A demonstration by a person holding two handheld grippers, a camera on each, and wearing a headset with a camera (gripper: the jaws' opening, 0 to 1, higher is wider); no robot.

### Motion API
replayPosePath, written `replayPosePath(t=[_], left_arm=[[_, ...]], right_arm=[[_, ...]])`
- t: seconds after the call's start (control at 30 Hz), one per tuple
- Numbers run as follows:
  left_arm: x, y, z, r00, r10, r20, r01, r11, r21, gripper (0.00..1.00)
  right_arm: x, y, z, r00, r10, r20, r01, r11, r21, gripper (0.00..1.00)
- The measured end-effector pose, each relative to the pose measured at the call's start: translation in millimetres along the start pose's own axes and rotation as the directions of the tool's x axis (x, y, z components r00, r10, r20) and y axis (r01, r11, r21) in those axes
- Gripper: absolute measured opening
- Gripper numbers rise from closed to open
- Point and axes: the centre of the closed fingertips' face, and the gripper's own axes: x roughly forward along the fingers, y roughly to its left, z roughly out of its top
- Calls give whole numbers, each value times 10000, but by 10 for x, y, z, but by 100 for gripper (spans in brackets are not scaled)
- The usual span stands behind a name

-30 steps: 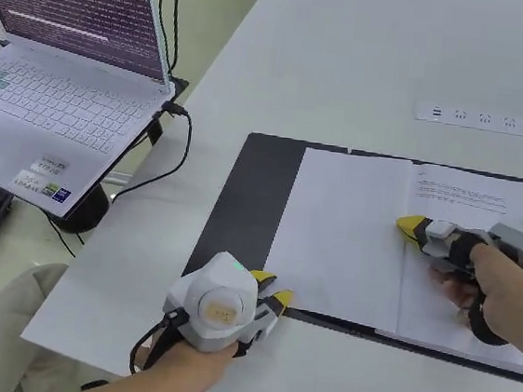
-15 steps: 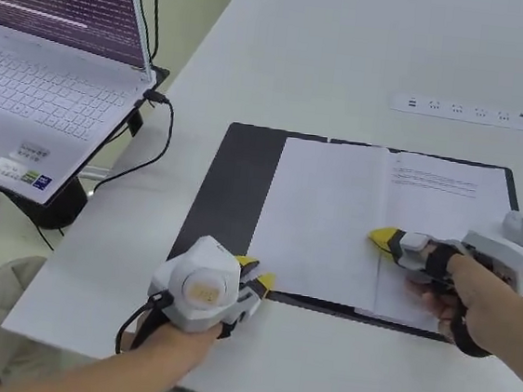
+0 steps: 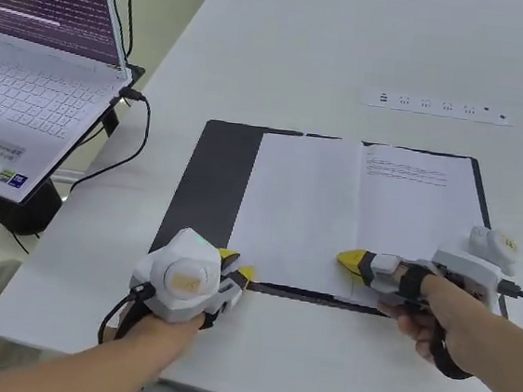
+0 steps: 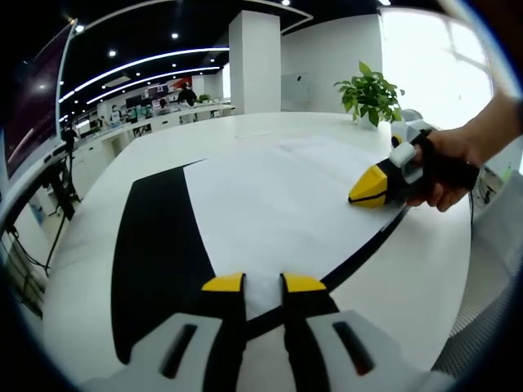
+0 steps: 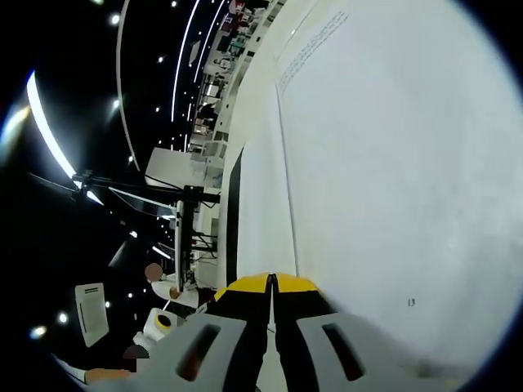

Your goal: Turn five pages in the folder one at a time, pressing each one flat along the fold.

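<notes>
The open folder lies on the white table, its black inside cover (image 3: 208, 186) bare on the left and white pages (image 3: 302, 210) spread over the rest. A printed page (image 3: 420, 203) lies on the right. My right gripper (image 3: 353, 260) is shut, its yellow tips down on the paper by the fold (image 5: 283, 147), close to the folder's near edge. It also appears as the yellow-tipped right gripper (image 4: 368, 186) in the left gripper view. My left gripper (image 3: 235, 266) rests at the near edge of the left page (image 4: 270, 204), its jaws a little apart with nothing between them.
A laptop (image 3: 32, 60) on a stand sits at the left, with a black cable (image 3: 130, 159) looping over the table edge. A white power strip (image 3: 439, 107) lies beyond the folder. A potted plant (image 4: 372, 91) stands further off.
My right gripper has slid along the fold toward the folder's near edge. The left gripper has kept its place at the page's near edge. The head camera has shifted.
</notes>
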Motion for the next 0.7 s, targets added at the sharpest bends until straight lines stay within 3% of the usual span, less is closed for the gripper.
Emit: replayPosePath(t=[0.23,0.5,0.63,0.7], left_arm=[[-2,-6,3,10000,-1,-21,1,10000,1,15],[6,-1,3,9998,44,-176,-46,9999,-135,15],[8,-24,18,9994,-35,-352,14,9983,-583,18],[-7,-68,21,9978,-237,-622,175,9950,-981,24]], right_arm=[[-82,17,-303,9981,120,-605,-117,9999,43,0],[-199,72,-588,9951,290,-948,-285,9996,66,0],[-379,194,-607,9962,501,-705,-497,9987,77,0],[-514,300,-539,9977,614,-276,-625,9973,-397,0]])
